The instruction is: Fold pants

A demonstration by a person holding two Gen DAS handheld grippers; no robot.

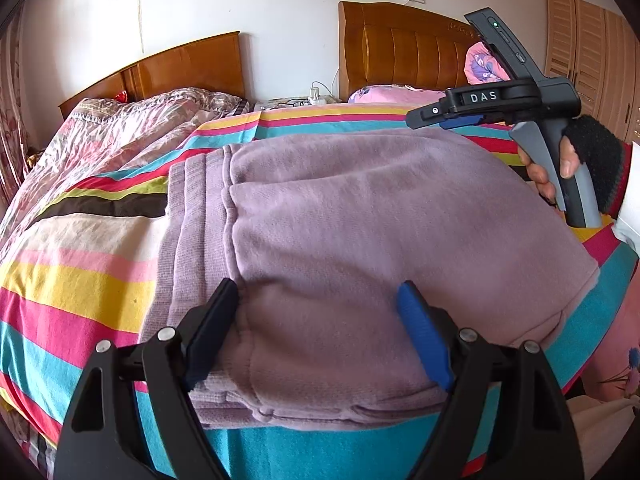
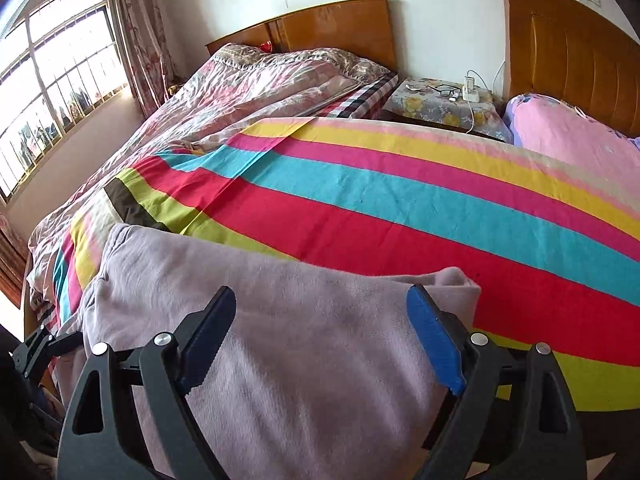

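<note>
Lilac pants (image 1: 360, 220) lie folded into a thick stack on the striped bedsheet (image 1: 80, 280), waistband to the left. My left gripper (image 1: 316, 292) hangs over the stack's near edge with its jaws wide apart and its pads off the cloth. Beyond the far right of the pants, a gloved hand holds my right gripper (image 1: 424, 116) above the sheet. In the right wrist view the right gripper (image 2: 322, 296) is open over the pants (image 2: 300, 340), nothing pinched, with a folded corner just past its blue finger (image 2: 434, 340).
A crumpled floral quilt (image 2: 256, 88) covers the neighbouring bed by the window (image 2: 52, 80). A bedside table (image 2: 444, 110) with glasses and a power strip stands between two wooden headboards. A pink pillow (image 2: 568, 128) lies at the far right. A wardrobe (image 1: 592, 48) stands by the wall.
</note>
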